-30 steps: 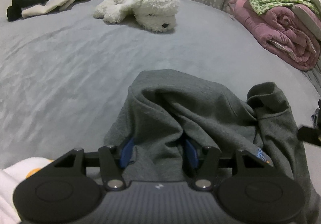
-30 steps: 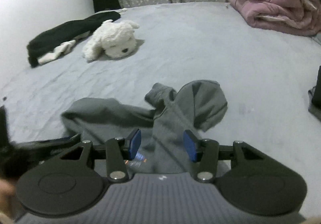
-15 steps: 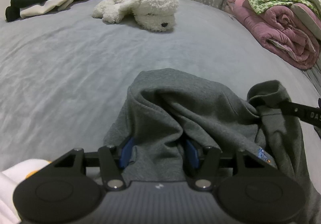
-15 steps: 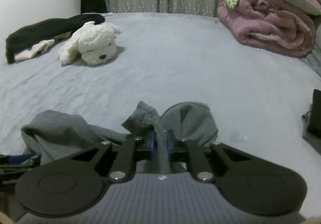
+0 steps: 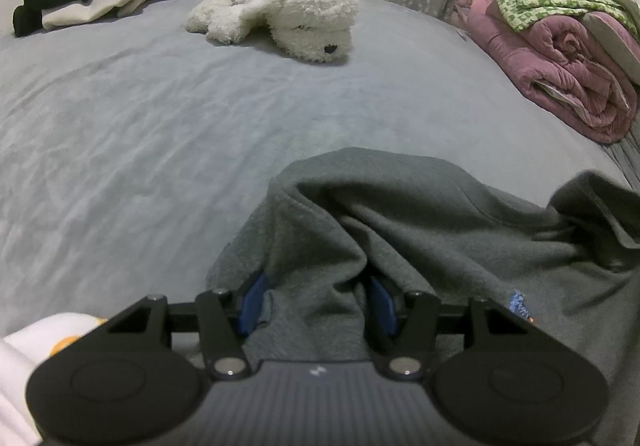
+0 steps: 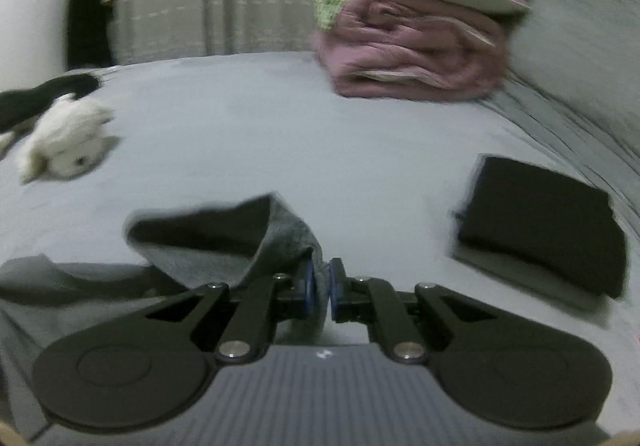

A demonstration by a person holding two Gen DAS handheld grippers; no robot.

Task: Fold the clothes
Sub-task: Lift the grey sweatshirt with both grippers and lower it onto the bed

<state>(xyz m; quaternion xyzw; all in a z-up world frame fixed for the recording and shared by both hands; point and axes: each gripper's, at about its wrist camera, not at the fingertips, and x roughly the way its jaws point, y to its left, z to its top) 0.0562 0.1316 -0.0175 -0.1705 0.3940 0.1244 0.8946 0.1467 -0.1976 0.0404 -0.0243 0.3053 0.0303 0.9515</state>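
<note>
1. the grey sweatshirt (image 5: 420,230) lies bunched at the near edge of the bed (image 5: 160,118), well apart from the plush dog (image 5: 280,18) and the pink quilt (image 5: 560,62) at the far side.
2. the left gripper (image 5: 316,302) stands about half open with a thick fold of the sweatshirt bunched between its blue pads (image 5: 250,304); they seem to press on it.
3. the right gripper (image 6: 319,288) is pinched nearly closed on a thin edge of the same cloth, which hangs off to its left.
4. step in hand, as i judge it: both ends gripped, ready to spread the garment.
5. next move calls for drawing the hands apart, clear of the black folded garment (image 6: 540,222) near the right edge.
</note>
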